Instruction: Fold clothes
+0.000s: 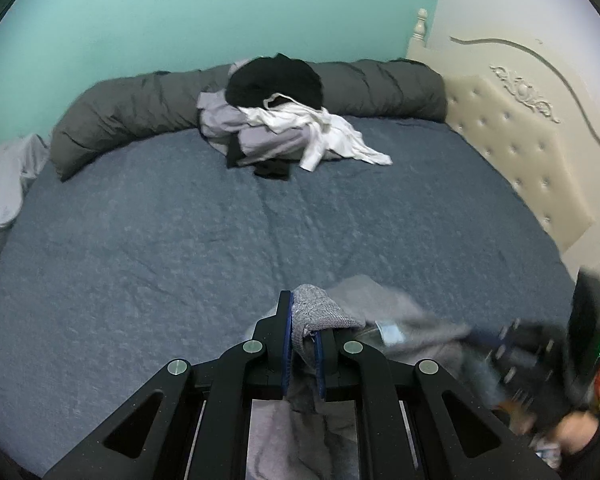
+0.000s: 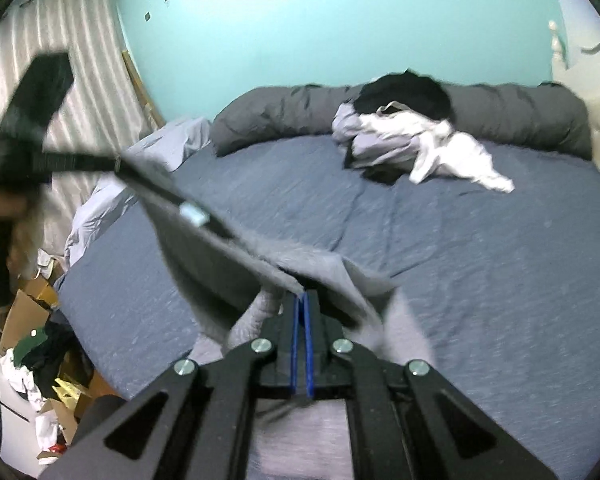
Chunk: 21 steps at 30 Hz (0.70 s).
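A grey knitted garment hangs stretched between both grippers above the near edge of the bed. My left gripper is shut on one bunched corner of it, the fabric wedged between the blue pads. My right gripper is shut too, pads nearly together, pinching the garment's edge at its tips. That edge runs taut up to the left gripper, blurred at the upper left. In the left wrist view the right gripper is a dark blur low on the right. The rest of the garment droops below both tools.
A pile of black, lilac and white clothes lies at the far side of the blue bed cover, against a rolled grey duvet. A cream padded headboard stands on the right. Boxes and clutter cover the floor by the curtain.
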Available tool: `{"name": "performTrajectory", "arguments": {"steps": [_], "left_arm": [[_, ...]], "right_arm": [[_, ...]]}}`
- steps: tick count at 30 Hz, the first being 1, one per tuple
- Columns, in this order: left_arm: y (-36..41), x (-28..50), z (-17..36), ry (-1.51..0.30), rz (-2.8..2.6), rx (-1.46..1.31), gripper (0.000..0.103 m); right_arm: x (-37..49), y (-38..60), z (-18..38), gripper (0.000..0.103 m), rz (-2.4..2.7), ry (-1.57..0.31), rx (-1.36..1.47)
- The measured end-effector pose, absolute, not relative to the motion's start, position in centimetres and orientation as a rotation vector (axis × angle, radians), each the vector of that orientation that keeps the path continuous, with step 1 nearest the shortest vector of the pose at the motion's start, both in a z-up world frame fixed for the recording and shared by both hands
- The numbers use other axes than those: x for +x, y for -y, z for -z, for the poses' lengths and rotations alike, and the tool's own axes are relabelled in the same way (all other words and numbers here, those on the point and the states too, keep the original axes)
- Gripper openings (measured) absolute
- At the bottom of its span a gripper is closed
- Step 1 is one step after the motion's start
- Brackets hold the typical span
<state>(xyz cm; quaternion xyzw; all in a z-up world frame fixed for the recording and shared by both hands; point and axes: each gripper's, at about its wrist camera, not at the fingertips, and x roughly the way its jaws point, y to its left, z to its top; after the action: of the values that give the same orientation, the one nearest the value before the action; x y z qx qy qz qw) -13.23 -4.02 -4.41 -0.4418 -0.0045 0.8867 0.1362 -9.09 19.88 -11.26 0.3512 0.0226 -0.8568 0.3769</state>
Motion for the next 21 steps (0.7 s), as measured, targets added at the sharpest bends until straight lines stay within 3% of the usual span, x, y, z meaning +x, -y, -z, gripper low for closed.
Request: {"name": "performTrajectory", "arguments": {"steps": [6, 13, 15, 17, 21], "left_arm": [[1.5, -11.6, 5.8, 0.024, -2.479, -1.271, 0.011], [0.8, -12.8, 9.6, 0.072, -2.406, -1.32, 0.014], [1.5, -13.5, 11.0, 0.116, -2.406, -1.346, 0.019], [2.5, -14.0, 12.0, 0.162, -2.412, -1.362, 0.04], [4.7, -14.9, 13.8, 0.246, -2.386, -1.355, 0.05]], "right_arm": [[-10.3, -22.5, 8.7, 0.002, 2.191, -0.175, 0.888], [-12.2, -22.2, 12.1, 0.002, 2.174, -0.213, 1.02], [-12.8, -22.0, 13.4, 0.002, 2.172, -0.2, 1.056], [-13.9, -21.7, 14.5, 0.002, 2.177, -0.19, 1.088], [-16.2, -20.8, 16.3, 0.002, 2.176, -0.183, 1.14]]}}
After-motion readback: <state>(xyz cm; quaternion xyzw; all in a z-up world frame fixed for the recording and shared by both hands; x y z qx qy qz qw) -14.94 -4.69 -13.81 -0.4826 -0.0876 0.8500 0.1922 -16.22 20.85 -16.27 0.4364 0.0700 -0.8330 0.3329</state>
